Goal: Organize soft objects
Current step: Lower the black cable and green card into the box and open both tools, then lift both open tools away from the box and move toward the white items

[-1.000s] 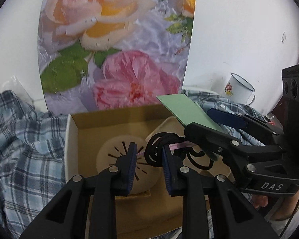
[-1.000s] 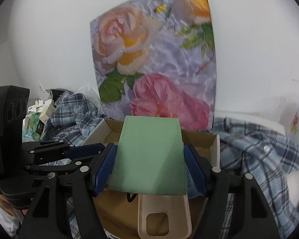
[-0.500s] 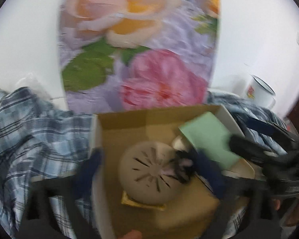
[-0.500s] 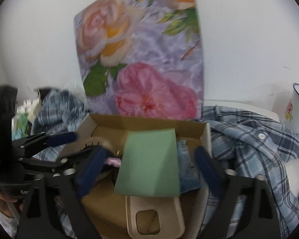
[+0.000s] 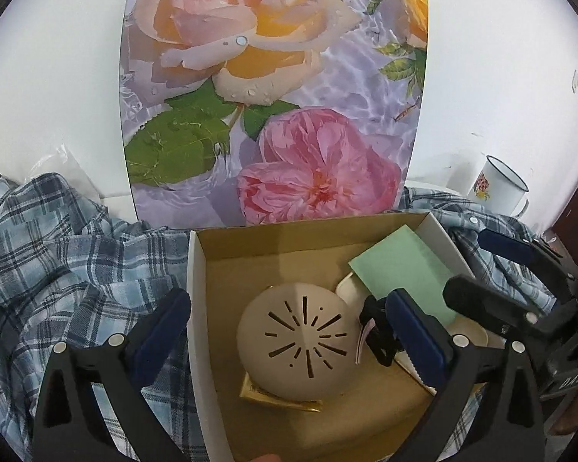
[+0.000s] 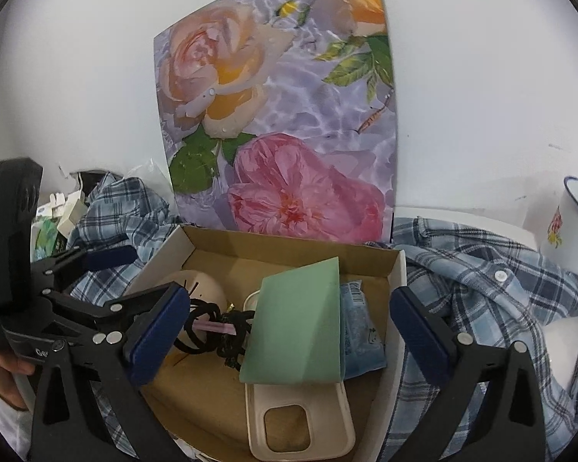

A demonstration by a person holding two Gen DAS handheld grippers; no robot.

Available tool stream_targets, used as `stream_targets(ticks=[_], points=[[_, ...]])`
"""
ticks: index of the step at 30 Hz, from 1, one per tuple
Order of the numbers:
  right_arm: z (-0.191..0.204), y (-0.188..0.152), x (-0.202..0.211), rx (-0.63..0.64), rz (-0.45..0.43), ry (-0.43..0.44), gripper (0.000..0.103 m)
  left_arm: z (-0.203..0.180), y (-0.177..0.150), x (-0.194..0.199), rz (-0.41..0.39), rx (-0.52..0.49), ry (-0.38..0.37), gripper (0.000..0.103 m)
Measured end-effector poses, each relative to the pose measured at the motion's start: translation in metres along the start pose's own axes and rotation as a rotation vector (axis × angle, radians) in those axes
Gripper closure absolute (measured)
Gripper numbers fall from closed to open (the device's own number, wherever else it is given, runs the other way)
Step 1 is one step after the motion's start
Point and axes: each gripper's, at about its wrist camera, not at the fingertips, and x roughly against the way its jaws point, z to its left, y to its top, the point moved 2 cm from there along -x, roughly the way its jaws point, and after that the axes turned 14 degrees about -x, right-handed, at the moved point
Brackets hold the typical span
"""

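the left gripper (image 5: 289, 331) hangs over the cardboard box (image 5: 273, 238) with its jaws spread wide and nothing between the pads; the jaws have just been opening. its left finger stands outside the box wall, over the plaid shirt (image 5: 57, 261), and its right finger is inside, just beside the black hair ties (image 5: 377, 331). the right gripper (image 6: 289, 327) is wide open too, and its jaws have also just been opening. the green sponge sheet (image 6: 300, 319) lies free between them, touched by neither pad.

in the box, the sponge sheet leans tilted, with its low edge on the beige phone case (image 6: 300, 419). a blue packet (image 6: 360, 331) lies just to the right of it, against the box wall. the hair ties, with a pink strip through them, lie between the sponge sheet and the round beige dome with slits (image 5: 300, 335). a gold wrapper (image 5: 277, 398) shows from under the dome.

the shirt is crumpled around the box on both sides. a rose picture (image 5: 273, 88) stands behind the box against the white wall, and an enamel mug (image 5: 497, 188) stands far right. small boxes and packets (image 6: 57, 219) lie at the far left in the right wrist view.
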Motion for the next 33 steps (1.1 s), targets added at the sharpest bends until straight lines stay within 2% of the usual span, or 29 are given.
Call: stream_targets(ticks=[4,11,27,31,33], points=[[0.008,0.001,0.007,0.045,-0.016,-0.033,0.000,0.003,0.003,0.004,-0.009,0.013,-0.010,0.000],[0.019,0.012,0.031,0.070,-0.053,-0.023,0.000,0.000,0.010,0.020,-0.024,0.008,-0.004,0.000],[0.051,0.035,0.114,0.127,-0.207,0.037,0.000,-0.016,0.036,0.093,-0.178,-0.016,-0.053,0.000],[0.060,0.036,0.129,0.153,-0.220,0.033,0.000,-0.025,0.040,0.111,-0.209,-0.041,-0.058,0.000],[0.062,0.037,0.135,0.139,-0.198,0.049,0.000,-0.029,0.042,0.119,-0.220,-0.056,-0.037,0.000]])
